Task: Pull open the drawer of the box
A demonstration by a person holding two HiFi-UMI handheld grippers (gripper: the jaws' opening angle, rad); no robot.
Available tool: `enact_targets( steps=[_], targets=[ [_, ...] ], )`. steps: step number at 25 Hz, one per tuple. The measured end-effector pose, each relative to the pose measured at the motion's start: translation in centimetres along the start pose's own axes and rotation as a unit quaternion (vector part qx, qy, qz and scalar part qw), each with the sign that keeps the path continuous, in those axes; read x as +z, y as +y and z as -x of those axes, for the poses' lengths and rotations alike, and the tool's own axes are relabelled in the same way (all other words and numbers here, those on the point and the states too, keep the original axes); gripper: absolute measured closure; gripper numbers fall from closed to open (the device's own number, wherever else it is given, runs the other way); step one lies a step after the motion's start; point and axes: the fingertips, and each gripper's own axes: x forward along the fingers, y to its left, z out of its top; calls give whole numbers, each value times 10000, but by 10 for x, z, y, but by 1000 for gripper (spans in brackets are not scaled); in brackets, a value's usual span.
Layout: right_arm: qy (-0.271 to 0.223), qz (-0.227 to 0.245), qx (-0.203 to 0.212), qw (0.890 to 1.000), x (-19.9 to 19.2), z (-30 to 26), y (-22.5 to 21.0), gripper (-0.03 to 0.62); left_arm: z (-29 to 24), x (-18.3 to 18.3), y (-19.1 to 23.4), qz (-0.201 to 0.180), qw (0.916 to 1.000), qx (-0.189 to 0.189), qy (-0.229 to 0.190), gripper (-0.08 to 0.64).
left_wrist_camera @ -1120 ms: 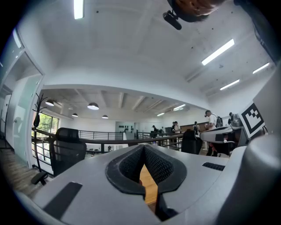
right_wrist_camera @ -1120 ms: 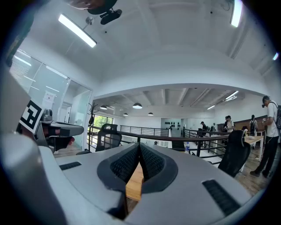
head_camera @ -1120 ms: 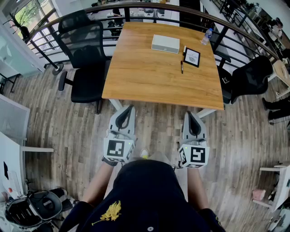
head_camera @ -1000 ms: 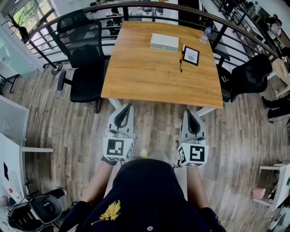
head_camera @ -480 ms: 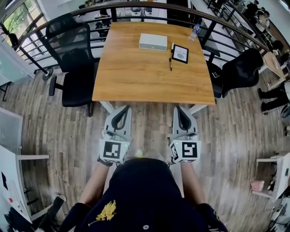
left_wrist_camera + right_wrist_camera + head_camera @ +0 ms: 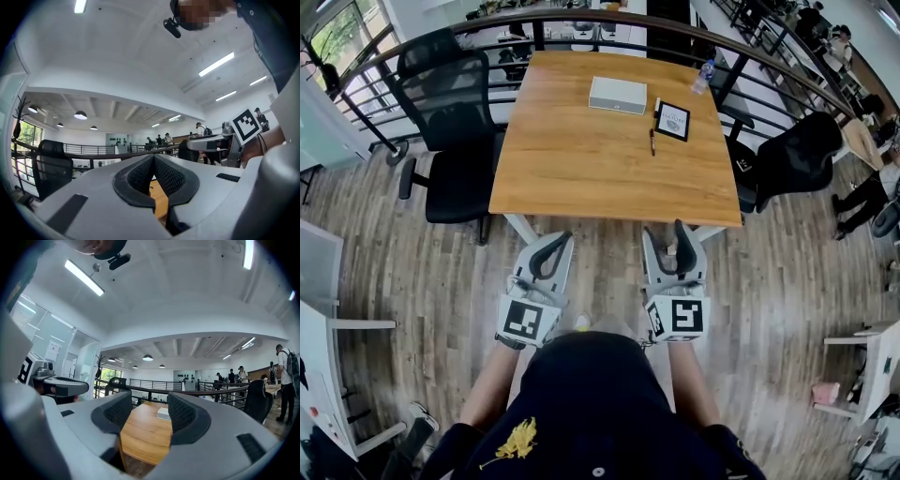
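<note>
Wooden table (image 6: 600, 169), white box (image 6: 617, 95) at twelve o'clock.
My left gripper (image 6: 559, 240) is pressed together; my right gripper (image 6: 666, 236) has just been opening, nothing between.

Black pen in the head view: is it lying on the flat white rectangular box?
No, the black pen lies on the bare wooden table, apart from the flat white rectangular box.

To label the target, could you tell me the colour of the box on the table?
The flat rectangular box is off-white, clearest in the head view.

No readable text or numbers anywhere.
</note>
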Motion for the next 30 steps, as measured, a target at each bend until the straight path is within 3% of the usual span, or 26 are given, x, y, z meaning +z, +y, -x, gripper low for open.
enact_targets(
  steps=[13,20,30],
  targets=[
    [81,117,93,9999,-5,-8,7,367,-2,-7,14,12,9999,158,-9,543],
    [226,95,18,9997,-9,-6,8,368,1,-12,31,178,9986,494,62,543],
    [424,119,-181,9989,-11,-13,-8,373,-21,-32,33,209,9989,253,333,543]
  ],
)
